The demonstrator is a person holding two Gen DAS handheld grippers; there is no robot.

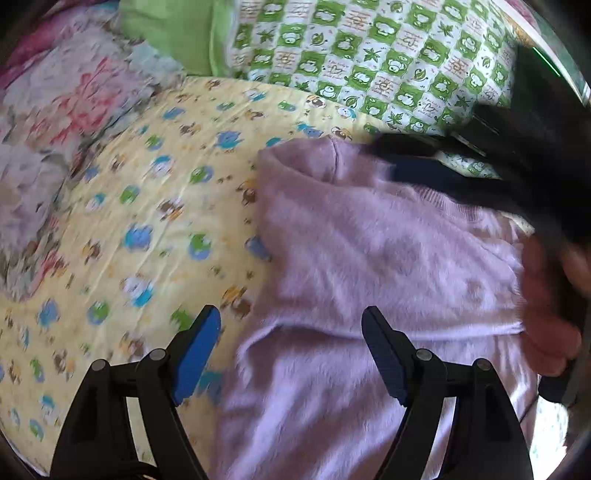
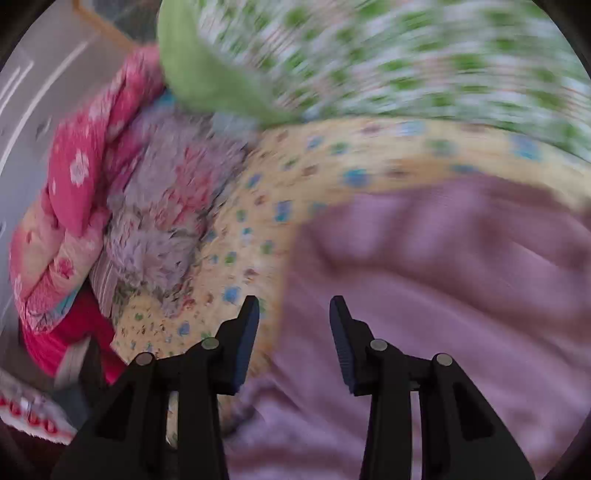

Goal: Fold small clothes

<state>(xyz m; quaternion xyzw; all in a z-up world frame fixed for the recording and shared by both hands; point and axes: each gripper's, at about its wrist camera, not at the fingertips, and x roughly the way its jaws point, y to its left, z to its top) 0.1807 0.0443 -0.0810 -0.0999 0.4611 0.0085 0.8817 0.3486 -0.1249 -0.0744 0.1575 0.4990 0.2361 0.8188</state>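
A small lilac fleece garment (image 1: 369, 258) lies on a yellow sheet (image 1: 155, 206) printed with little animals. My left gripper (image 1: 291, 321) hovers over the garment's near left edge, jaws wide, nothing between its blue pads. In the left wrist view the other gripper's black body (image 1: 535, 155) crosses the garment's far right part, with a hand (image 1: 546, 295) beside it. In the blurred right wrist view my right gripper (image 2: 293, 310) stands open above the lilac garment (image 2: 443, 295) at its left edge, with nothing between the jaws.
A green-and-white checked quilt (image 1: 369, 55) lies along the far side. A heap of floral and pink bedding (image 2: 110, 206) sits at the left. A plain green cloth (image 1: 166, 33) lies at the top.
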